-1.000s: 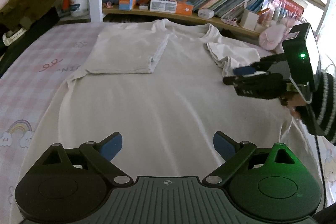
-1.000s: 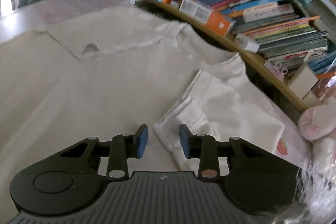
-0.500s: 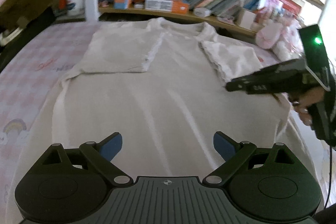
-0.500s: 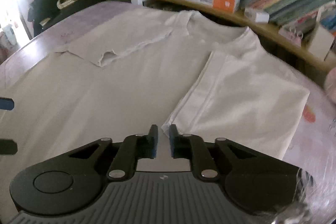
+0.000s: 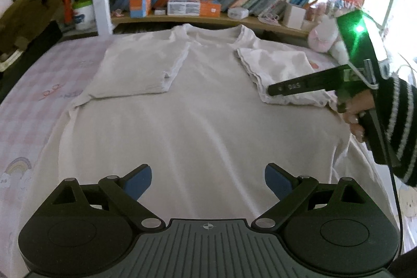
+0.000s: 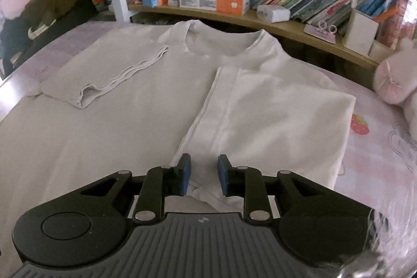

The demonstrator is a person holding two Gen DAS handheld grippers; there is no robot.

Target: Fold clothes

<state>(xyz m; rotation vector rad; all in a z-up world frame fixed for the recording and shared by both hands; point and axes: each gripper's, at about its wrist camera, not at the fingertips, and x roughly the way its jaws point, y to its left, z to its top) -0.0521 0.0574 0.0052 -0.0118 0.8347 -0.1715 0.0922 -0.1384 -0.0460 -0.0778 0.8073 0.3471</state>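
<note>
Right sleeve (image 6: 273, 116) since smoothed flat across white T-shirt (image 5: 198, 111) on bed (image 5: 34, 100); both sleeves in, narrowing body. Right gripper (image 6: 202, 173) opening, sleeve hem between pads, unpinched. Left gripper (image 5: 208, 181) wide apart over hem, empty.
</note>
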